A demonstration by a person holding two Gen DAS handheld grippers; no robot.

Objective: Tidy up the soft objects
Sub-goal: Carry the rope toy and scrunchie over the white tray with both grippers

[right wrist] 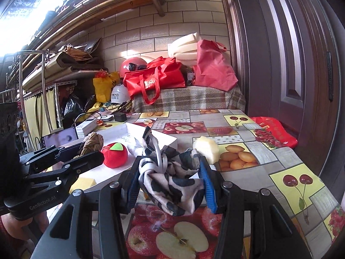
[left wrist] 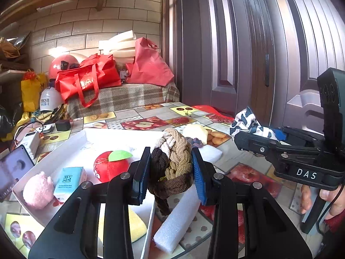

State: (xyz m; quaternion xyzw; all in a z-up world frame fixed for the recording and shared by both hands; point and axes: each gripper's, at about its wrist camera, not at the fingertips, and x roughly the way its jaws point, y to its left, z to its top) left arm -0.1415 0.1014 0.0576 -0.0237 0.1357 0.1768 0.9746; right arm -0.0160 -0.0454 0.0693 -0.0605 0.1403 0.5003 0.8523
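My left gripper (left wrist: 170,168) is shut on a braided rope knot (left wrist: 172,157) of tan, cream and brown strands, held above the right edge of a white tray (left wrist: 71,144). In the tray lie a red plush apple (left wrist: 110,166), a pink fluffy ball (left wrist: 38,191), a small teal tissue pack (left wrist: 69,180) and a yellow sponge (left wrist: 135,226). My right gripper (right wrist: 169,179) is shut on a black-and-white patterned cloth (right wrist: 170,181), lifted over the fruit-print tablecloth (right wrist: 280,157). From the left wrist view, the right gripper (left wrist: 254,133) with the cloth (left wrist: 248,120) shows at right.
A white foam bar (left wrist: 179,218) lies on the table beside the tray. A pale foam lump (right wrist: 206,149) and a small purple item (left wrist: 195,141) sit farther back. A phone (left wrist: 13,172), power bank (left wrist: 30,140) and cables are at left. Red bags (left wrist: 90,77) sit on a plaid-covered bench behind.
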